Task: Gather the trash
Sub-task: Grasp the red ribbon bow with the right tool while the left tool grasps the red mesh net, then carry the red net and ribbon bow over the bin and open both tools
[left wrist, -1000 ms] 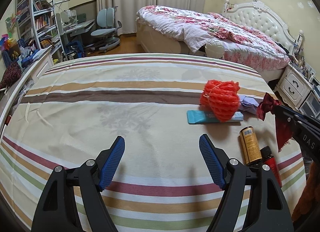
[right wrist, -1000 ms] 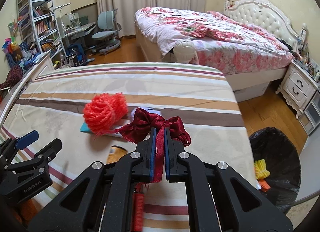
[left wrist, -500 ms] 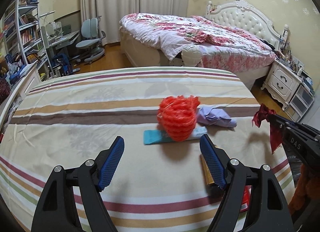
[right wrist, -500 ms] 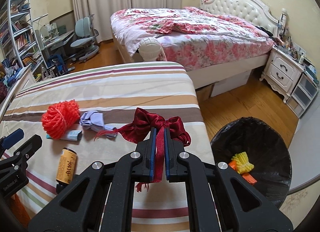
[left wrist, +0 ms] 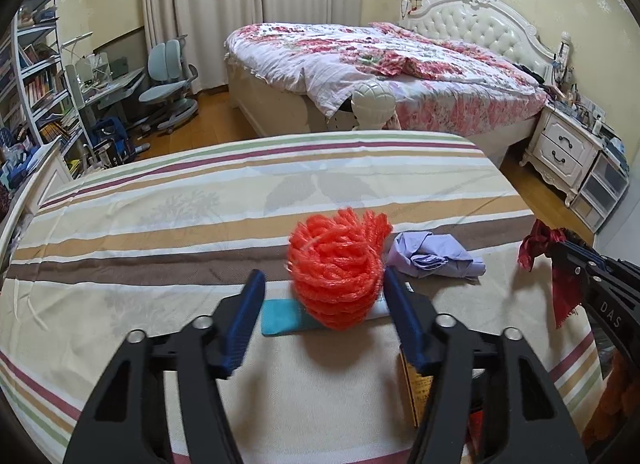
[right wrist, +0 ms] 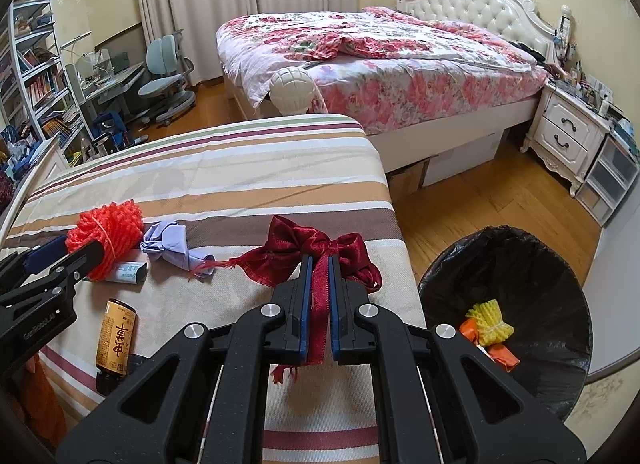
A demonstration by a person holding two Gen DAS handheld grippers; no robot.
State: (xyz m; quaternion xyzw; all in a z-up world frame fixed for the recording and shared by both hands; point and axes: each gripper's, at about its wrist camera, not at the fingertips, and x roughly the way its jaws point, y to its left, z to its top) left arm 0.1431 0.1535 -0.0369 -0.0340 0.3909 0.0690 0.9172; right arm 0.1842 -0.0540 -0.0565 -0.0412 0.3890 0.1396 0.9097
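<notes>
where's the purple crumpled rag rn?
On the striped bedspread, left of centre in the right wrist view: the purple rag lies just right of the orange net ball, with the red bow's frayed tail reaching its right end.

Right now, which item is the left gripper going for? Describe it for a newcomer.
On the striped bedspread, find the left gripper, its jaws closing. Between them sits the orange mesh net, on a teal box; it is the only bright orange, ribbed bundle.

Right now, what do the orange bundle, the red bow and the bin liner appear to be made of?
Orange bundle: looks like foam or plastic fruit netting, matte, with an open ribbed mesh tied into a wad. Red bow: satin-like fabric ribbon, judging by its sheen and frayed ends. Bin liner: thin black plastic film, glossy and crinkled.
</notes>
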